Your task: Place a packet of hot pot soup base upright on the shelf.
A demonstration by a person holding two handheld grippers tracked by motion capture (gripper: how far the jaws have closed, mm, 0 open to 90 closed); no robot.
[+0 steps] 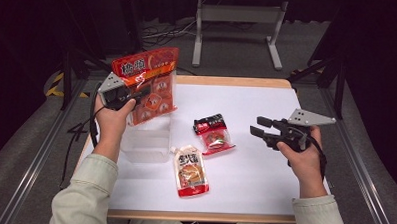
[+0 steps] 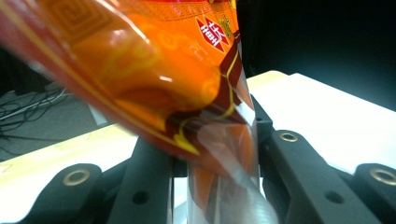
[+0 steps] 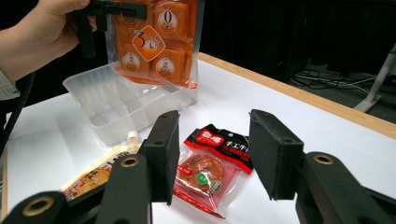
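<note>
My left gripper (image 1: 137,96) is shut on the side edge of an orange snack bag (image 1: 148,80) and holds it upright in the air. The bag hangs just above a clear plastic container (image 1: 146,142) at the table's left. In the left gripper view the bag (image 2: 140,70) fills the space above my jaws, and its clear edge is pinched between them. My right gripper (image 1: 257,125) is open, low over the table's right side, and points left. Between its jaws in the right gripper view lies a red and black packet (image 3: 210,170), with the held bag (image 3: 156,42) and container (image 3: 116,126) beyond.
A red and black packet (image 1: 214,133) lies at the table's middle. A spouted sauce pouch (image 1: 190,171) lies in front of it, next to the container. The white table top (image 1: 264,189) has a wooden edge. A grey metal stand (image 1: 237,16) is on the floor beyond.
</note>
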